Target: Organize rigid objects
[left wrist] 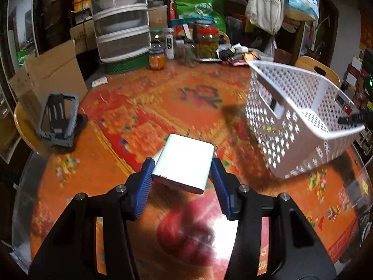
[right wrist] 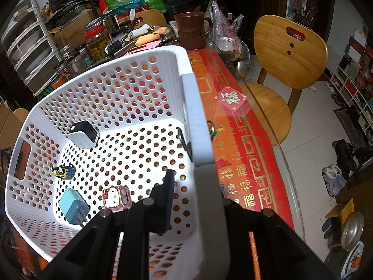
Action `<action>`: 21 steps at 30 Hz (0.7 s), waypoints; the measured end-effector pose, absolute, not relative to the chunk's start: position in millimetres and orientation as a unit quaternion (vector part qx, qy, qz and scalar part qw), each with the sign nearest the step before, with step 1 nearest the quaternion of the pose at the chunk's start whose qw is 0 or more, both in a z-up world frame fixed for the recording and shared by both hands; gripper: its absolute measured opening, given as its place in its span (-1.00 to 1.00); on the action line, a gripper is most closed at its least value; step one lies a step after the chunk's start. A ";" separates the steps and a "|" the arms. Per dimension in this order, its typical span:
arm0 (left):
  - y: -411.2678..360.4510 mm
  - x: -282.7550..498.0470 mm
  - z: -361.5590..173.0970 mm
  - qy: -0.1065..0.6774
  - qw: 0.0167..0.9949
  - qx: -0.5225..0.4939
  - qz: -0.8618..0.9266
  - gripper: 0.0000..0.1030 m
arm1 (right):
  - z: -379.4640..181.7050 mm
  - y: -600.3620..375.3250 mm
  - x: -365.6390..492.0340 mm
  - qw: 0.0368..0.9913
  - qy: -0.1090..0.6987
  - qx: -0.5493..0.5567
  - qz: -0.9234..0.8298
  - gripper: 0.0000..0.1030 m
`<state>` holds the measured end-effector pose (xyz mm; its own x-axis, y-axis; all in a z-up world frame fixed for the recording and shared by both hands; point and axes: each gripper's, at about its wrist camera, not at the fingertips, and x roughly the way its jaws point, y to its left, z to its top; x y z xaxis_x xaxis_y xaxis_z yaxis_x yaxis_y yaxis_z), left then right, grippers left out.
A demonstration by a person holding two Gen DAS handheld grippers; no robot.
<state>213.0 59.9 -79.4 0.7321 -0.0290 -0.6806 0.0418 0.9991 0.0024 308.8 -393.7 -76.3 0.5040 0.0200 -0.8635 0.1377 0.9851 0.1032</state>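
My left gripper (left wrist: pixel 183 171) is shut on a white charger plug (left wrist: pixel 184 163), prongs pointing away, held above the orange patterned table (left wrist: pixel 139 107). The white perforated basket (left wrist: pixel 300 116) hangs tilted at the right, off the table. My right gripper (right wrist: pixel 198 200) is shut on the basket's right rim (right wrist: pixel 200 144), one finger inside and one outside. Inside the basket lie a white and black charger (right wrist: pixel 84 135), a light blue charger (right wrist: pixel 73 206), a Hello Kitty charger (right wrist: pixel 116 197) and a small yellow and blue toy (right wrist: pixel 63 171).
A grey phone stand (left wrist: pixel 58 119) sits at the table's left edge. Jars (left wrist: pixel 207 42), a stacked mesh food cover (left wrist: pixel 121 21) and clutter line the far side. A brown mug (right wrist: pixel 191 30) stands behind the basket. Wooden chairs (right wrist: pixel 289 53) stand to the right.
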 end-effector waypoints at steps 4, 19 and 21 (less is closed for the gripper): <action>66.6 227.5 -58.2 0.351 0.936 0.020 -0.005 -0.09 | -76.3 -393.7 308.9 0.864 0.497 0.079 -0.034 -0.61; 59.0 277.1 6.8 0.317 0.948 0.039 0.020 -0.11 | -76.5 -393.4 309.0 0.863 0.497 0.079 -0.034 -0.61; 48.5 278.7 11.5 0.313 0.949 0.045 0.015 -0.11 | -76.4 -393.5 309.1 0.863 0.497 0.079 -0.034 -0.61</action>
<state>278.7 48.5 11.5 0.8035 0.0557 -0.5926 0.0003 0.9956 0.0941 309.1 -393.5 -76.4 0.5036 0.0203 -0.8637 0.1371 0.9852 0.1031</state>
